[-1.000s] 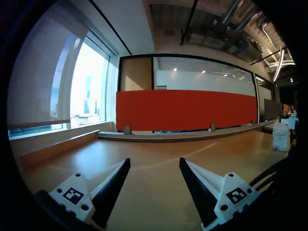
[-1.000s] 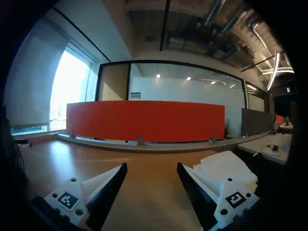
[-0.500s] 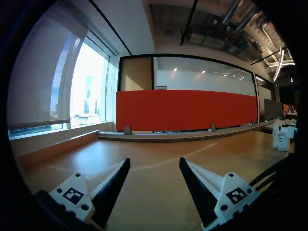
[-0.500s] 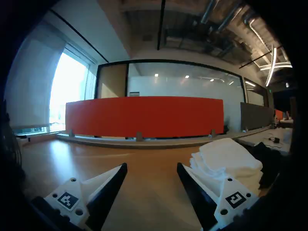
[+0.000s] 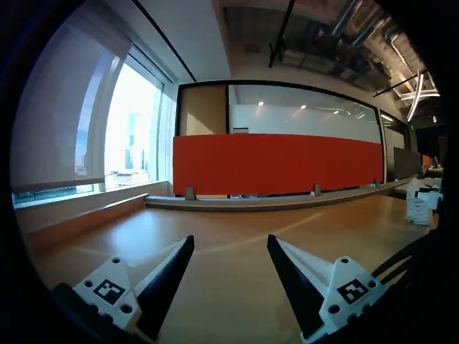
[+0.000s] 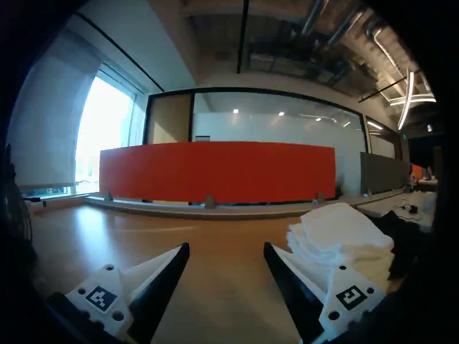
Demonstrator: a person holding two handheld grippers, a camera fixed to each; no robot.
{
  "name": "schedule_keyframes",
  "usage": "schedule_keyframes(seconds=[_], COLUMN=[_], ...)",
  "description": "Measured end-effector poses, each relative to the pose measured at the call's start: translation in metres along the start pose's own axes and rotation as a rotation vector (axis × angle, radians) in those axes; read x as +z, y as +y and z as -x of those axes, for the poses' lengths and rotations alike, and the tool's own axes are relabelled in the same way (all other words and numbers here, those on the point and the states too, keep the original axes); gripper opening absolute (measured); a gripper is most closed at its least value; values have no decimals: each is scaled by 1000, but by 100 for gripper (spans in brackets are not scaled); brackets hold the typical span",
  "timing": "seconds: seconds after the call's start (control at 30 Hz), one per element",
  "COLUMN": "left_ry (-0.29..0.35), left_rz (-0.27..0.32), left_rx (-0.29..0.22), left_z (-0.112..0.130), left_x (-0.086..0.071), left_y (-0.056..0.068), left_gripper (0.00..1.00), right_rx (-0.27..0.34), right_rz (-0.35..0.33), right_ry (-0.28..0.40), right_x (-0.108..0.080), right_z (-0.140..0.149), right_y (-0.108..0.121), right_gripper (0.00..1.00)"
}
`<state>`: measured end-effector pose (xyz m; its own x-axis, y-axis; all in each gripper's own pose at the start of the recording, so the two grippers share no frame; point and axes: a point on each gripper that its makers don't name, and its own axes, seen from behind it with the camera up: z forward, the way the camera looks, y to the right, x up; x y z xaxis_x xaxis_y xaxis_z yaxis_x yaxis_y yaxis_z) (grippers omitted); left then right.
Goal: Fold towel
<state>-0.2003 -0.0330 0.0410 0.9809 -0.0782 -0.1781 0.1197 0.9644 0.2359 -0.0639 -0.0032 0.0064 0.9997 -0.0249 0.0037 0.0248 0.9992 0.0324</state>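
Towels [image 6: 338,235], likely soft, light and limp, lie stacked at near right on the table [image 6: 229,286], best pinched at a corner, while left gripper [image 5: 229,237] and right gripper [image 6: 226,245] gape empty.

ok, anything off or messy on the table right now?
Nothing stands out. The stack of white towels sits fairly tidy on the wooden table, close by the right gripper, which is open and empty. The left gripper is open too.
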Motion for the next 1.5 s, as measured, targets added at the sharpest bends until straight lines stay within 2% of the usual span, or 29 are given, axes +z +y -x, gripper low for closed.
schedule_keyframes(seconds=[1.5], left_ry=[0], left_rz=[0], left_rx=[0], left_z=[0], left_x=[-1], left_y=[-1], left_gripper=[94], right_rx=[1], right_rz=[9], right_ry=[-5], right_x=[2], right_z=[1], right_y=[0], right_gripper=[100])
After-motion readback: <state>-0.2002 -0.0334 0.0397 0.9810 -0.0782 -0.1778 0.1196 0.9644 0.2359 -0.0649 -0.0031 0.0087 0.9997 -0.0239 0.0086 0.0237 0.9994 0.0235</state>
